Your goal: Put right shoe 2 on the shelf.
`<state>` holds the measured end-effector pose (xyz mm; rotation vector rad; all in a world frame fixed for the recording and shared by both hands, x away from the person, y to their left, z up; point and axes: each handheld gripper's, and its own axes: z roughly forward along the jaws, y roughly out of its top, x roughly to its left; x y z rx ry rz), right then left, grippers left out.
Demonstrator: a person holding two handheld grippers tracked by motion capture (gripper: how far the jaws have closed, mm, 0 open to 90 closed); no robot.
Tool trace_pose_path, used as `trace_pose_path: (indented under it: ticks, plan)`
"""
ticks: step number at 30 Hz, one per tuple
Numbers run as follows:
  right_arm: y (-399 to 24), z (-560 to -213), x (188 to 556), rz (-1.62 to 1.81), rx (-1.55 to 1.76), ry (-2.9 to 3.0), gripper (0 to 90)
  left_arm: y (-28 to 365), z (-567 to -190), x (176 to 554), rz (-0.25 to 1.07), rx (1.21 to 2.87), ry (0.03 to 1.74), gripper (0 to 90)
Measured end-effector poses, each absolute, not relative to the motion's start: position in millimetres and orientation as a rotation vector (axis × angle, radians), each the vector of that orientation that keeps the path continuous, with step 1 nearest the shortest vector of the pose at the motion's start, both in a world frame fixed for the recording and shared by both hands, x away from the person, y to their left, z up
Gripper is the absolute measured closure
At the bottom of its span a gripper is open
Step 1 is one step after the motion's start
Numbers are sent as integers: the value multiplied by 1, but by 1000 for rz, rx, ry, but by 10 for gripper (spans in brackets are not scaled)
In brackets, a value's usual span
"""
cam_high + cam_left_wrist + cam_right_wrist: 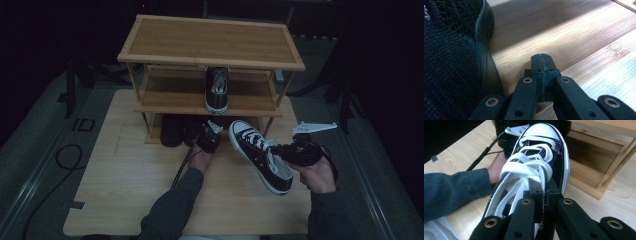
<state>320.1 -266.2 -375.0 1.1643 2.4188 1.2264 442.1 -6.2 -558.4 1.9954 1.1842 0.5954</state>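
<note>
Sneaker, black canvas high-top with white laces, white rubber toe cap and white sole edging (260, 155), sits off the pale wood-grain surface (125, 185) in the right hand-held gripper (281, 150), near-right of the rack. Toe points far-left toward the rack, heel near-right. Right hand-held gripper's jaws are clamped together on the sneaker's upper edge by the lace eyelets, at the collar; in the right gripper view the laces (529, 167) and open collar lie just past the jaw tips, toe cap (541, 131) farthest out.

Left hand-held gripper (209, 136) is low at the near edge of the rack's bottom level, jaws pressed together with nothing between them (541, 62). In the left gripper view a black knit-textured shoe with a smooth dark rubber sole rim (451, 57) lies just left of the jaws; tips are beside it, contact can't be told.

Rack is a three-tier slatted bamboo shoe shelf (210, 40) at the far middle of the surface. Top tier bare. Middle tier (170, 92) holds one matching black-and-white high-top sneaker (217, 90), toe pointing near. Bottom level holds dark shoes (172, 131), left of the left hand-held gripper, too dim for detail.

Person's grey knit sleeve (175, 205) comes in from the near edge. A black cable (182, 162) trails along it from the left hand-held gripper.
</note>
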Motion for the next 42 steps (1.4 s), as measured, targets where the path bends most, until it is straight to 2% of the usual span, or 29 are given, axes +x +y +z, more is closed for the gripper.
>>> trace_pose_path:
  ticks: [23, 42]
  plan:
    - [-262, -332, 323, 1261, 1093, 2377, 879, -6, -558, 442, 602, 2004, 1185, 900]
    - [-243, -321, 379, 1160, 1193, 2263, 879, -5, -558, 442, 593, 2009, 1178, 900]
